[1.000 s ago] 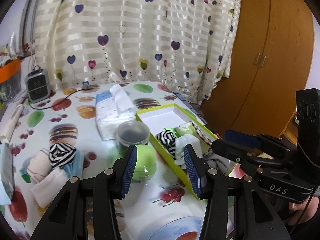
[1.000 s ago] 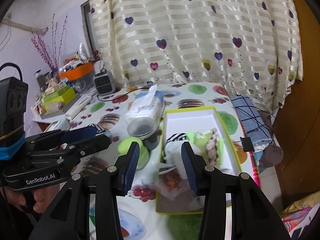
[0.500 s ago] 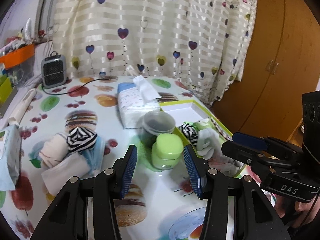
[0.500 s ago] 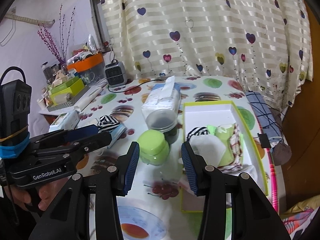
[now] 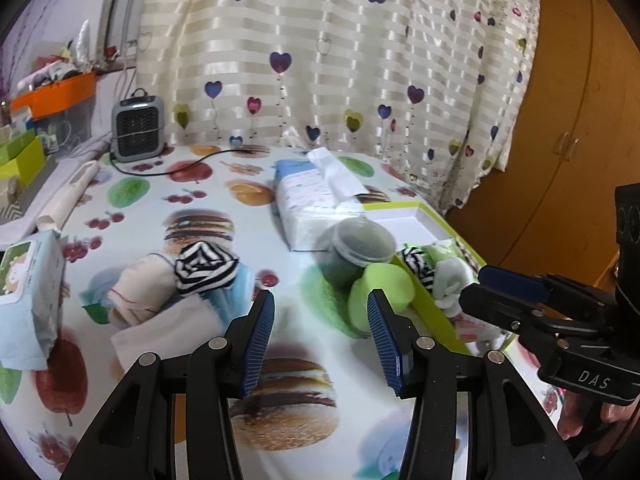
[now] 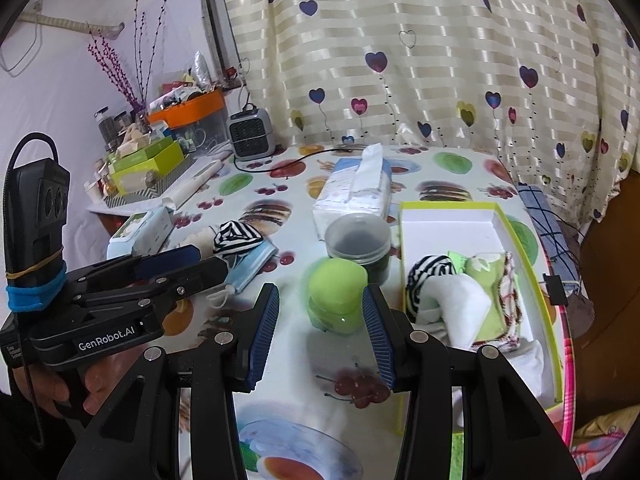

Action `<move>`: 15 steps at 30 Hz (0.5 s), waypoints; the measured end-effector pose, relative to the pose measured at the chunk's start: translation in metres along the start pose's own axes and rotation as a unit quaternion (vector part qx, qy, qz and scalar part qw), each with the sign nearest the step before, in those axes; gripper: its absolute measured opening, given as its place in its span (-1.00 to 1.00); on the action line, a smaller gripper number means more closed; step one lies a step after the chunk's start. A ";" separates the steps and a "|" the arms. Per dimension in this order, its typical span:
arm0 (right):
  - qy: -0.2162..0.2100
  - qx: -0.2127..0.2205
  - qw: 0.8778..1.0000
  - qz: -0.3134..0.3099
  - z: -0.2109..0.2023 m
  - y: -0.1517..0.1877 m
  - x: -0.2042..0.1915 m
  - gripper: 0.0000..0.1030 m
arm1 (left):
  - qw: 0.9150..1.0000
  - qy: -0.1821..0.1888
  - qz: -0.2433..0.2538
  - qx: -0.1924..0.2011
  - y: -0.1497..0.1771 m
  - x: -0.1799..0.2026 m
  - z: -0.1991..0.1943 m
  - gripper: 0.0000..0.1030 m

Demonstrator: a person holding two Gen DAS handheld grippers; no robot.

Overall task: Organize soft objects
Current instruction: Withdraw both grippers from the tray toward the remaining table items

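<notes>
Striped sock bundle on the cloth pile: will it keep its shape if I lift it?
The striped sock bundle looks rolled and soft, so it should squash under the claw. Probably light. It rests on the folded cloths, so those may drag along.

Soft, even daylight filters through the curtain point(image 5: 340, 60) at twelve o'clock, leaving faint shadows on the tabletop point(image 5: 192, 200). Fisheye bending curves straight lines; corners go black. The green jar point(image 5: 380, 292) smears with motion blur.

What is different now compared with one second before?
Both views have swung left, away from the green box toward the loose pile with the striped sock. Left gripper and right gripper remain open and empty; nothing on the table moved.
</notes>
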State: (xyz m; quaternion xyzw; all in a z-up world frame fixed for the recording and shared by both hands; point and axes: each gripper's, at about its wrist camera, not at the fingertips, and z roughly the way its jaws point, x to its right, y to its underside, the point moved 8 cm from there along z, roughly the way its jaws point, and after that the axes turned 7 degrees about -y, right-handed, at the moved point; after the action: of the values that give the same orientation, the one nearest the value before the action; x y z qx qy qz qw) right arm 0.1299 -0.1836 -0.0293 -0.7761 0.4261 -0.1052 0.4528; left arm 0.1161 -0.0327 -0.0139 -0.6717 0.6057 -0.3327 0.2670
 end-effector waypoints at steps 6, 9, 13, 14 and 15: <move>-0.010 -0.011 1.000 -0.014 0.014 -0.004 -0.013 -0.13 | 1.000 -0.027 -0.006 -0.008 0.005 -0.025 0.006 -0.08; -0.015 -0.018 1.000 -0.020 0.022 -0.004 -0.019 -0.13 | 0.999 -0.039 -0.008 -0.012 0.007 -0.037 0.010 -0.08; -0.022 -0.027 0.999 -0.029 0.032 -0.005 -0.027 -0.13 | 0.998 -0.053 -0.010 -0.017 0.010 -0.052 0.016 -0.08; -0.023 -0.028 0.999 -0.030 0.035 -0.006 -0.029 -0.13 | 0.998 -0.055 -0.010 -0.019 0.010 -0.054 0.017 -0.08; -0.024 -0.030 0.999 -0.031 0.036 -0.006 -0.030 -0.13 | 0.998 -0.059 -0.008 -0.021 0.011 -0.058 0.019 -0.08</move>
State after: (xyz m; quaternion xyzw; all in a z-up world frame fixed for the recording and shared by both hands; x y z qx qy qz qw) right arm 0.1348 -0.1376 -0.0389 -0.8042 0.3943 -0.0880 0.4360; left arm 0.1212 0.0225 -0.0419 -0.7003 0.5903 -0.2821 0.2855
